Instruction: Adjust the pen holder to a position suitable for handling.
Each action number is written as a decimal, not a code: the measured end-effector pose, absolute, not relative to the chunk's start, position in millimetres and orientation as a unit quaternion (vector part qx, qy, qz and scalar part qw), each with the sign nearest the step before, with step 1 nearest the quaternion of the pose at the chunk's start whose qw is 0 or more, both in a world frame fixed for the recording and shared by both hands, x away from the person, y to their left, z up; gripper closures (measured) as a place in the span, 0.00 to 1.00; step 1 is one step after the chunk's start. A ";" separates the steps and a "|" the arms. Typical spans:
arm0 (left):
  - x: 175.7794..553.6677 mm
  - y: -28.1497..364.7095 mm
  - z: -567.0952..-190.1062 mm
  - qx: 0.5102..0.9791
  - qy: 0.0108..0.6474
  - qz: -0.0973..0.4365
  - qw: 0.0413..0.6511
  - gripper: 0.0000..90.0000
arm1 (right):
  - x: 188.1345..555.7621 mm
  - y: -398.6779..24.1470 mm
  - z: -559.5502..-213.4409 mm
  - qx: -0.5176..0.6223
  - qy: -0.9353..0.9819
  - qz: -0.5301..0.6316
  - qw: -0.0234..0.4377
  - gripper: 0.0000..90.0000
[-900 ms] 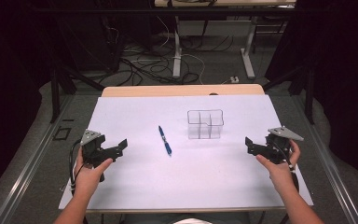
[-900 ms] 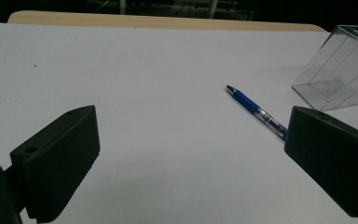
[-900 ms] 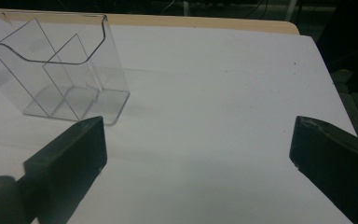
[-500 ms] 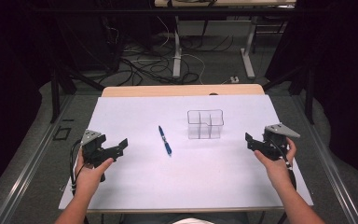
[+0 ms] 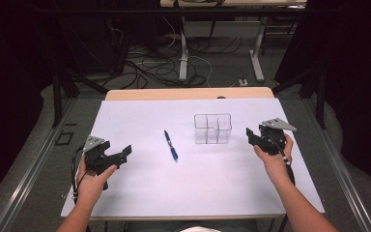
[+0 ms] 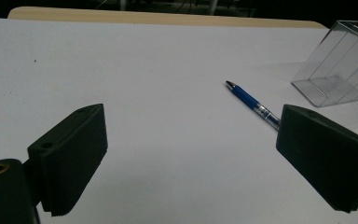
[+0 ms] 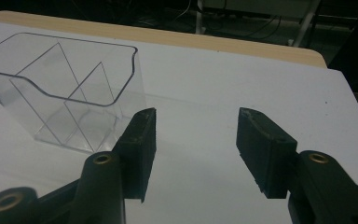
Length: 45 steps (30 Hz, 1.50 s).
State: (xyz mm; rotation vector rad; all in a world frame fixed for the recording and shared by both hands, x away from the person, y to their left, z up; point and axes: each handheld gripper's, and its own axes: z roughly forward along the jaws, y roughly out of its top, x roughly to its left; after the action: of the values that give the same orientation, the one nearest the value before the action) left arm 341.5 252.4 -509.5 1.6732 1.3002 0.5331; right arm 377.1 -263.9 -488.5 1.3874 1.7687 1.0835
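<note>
A blue pen (image 5: 170,145) lies on the white tabletop (image 5: 203,188), left of a clear plastic organizer (image 5: 213,128) with several compartments. My left gripper (image 5: 123,153) hovers low at the near left, open wide and pointing toward the pen. In the left gripper view the pen (image 6: 251,103) lies ahead between the spread pads (image 6: 70,158), with the organizer (image 6: 335,70) at the far right. My right gripper (image 5: 249,136) is just right of the organizer, open with nothing between its fingers. In the right gripper view (image 7: 196,123) the organizer (image 7: 74,88) stands close on the left.
A wooden table edge (image 5: 188,93) runs along the far side of the white surface. Beyond it are table legs (image 5: 183,53) and loose cables (image 5: 145,67) on the floor. Dark curtains stand on both sides.
My right gripper has moved left and a little farther away, closer to the organizer. The left gripper, pen and organizer have stayed put.
</note>
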 end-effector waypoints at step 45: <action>342.6 257.2 -512.7 0.676 0.540 0.208 0.456 0.17 | 442.8 -230.7 -545.7 0.524 0.709 0.411 0.233 1.00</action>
State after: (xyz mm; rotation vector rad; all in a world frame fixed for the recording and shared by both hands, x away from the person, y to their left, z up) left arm 342.6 257.2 -512.7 1.6679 1.3326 0.5123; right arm 442.8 -230.7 -545.7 1.4381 1.9473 1.1282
